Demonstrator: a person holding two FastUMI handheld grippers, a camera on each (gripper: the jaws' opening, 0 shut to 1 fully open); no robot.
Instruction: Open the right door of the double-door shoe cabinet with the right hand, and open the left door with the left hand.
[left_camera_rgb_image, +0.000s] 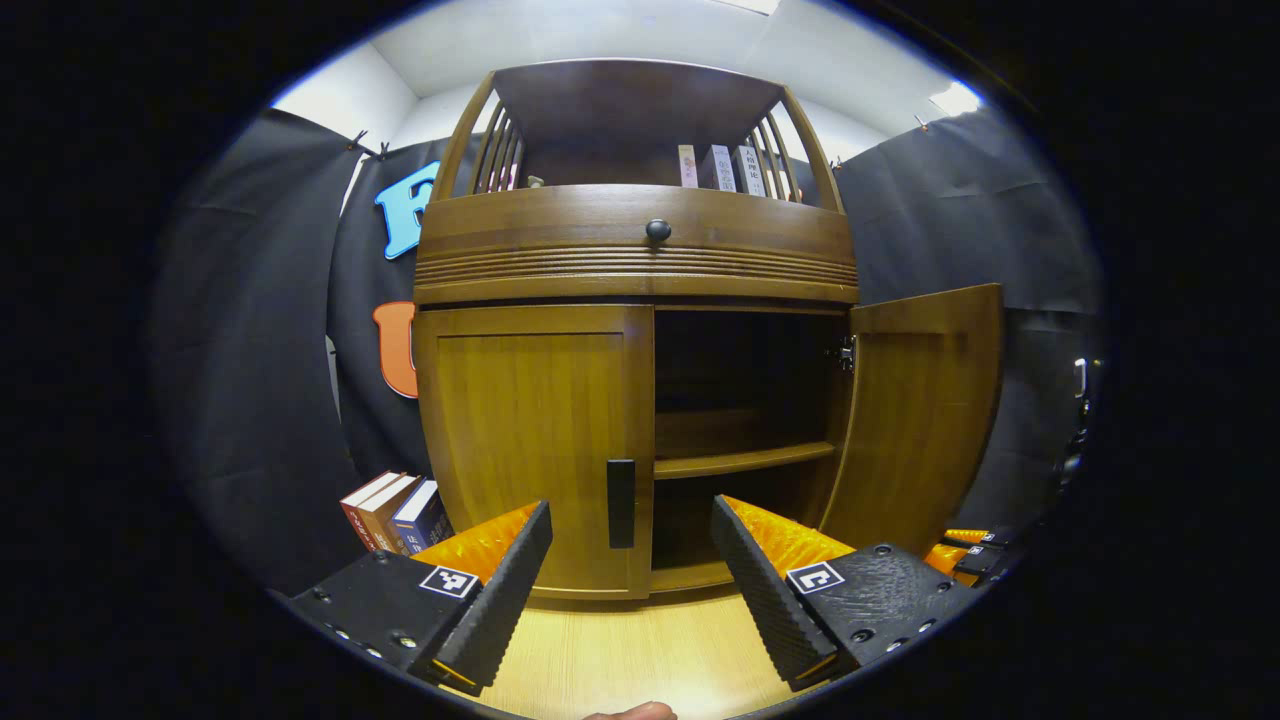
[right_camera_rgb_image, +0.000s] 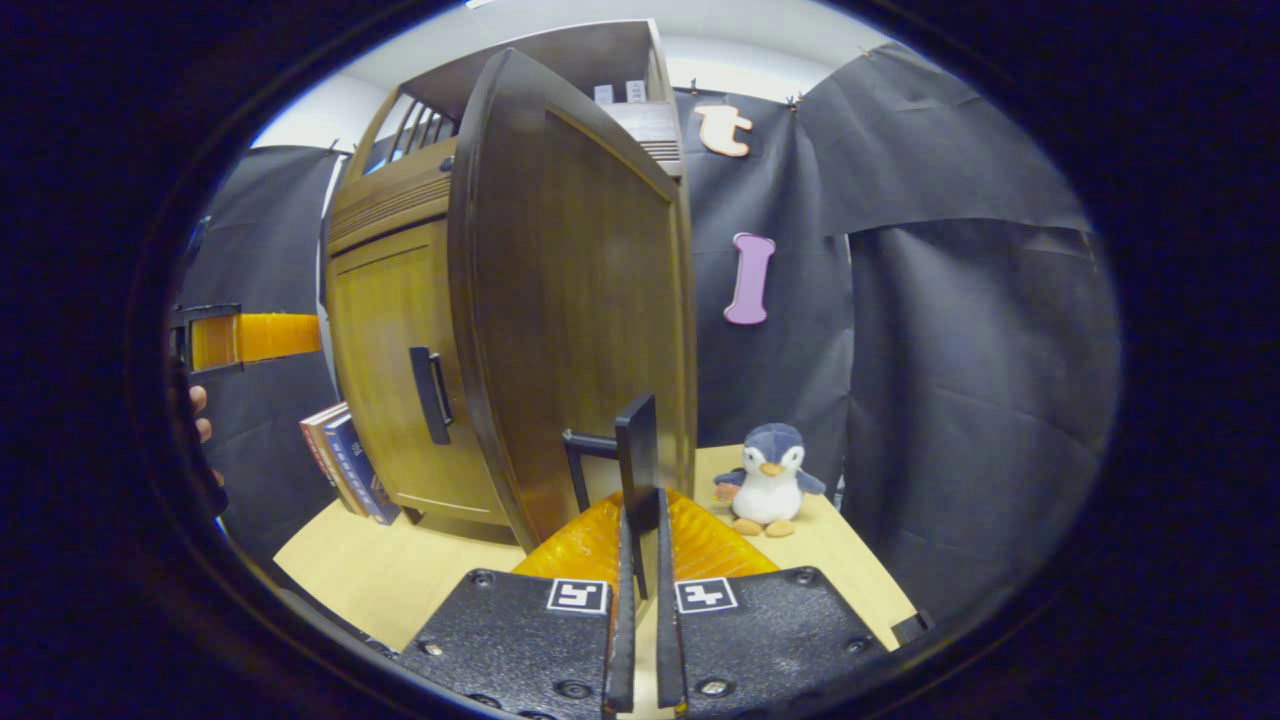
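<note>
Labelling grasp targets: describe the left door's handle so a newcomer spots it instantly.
Find the brown wooden shoe cabinet on the pale tabletop. Its left door is shut; the black vertical bar handle sits low along that door's inner edge, unlike the round black knob above.

Stood on the pale wooden tabletop: a brown wooden double-door shoe cabinet with a ribbed band and a small round dark knob above the doors. Had its flat-panelled left door shut flush, a black vertical bar handle low on its inner edge. Had its right door swung wide open on its hinge, baring a dark interior with one shelf, its own black bar handle standing off the outer face.
</note>
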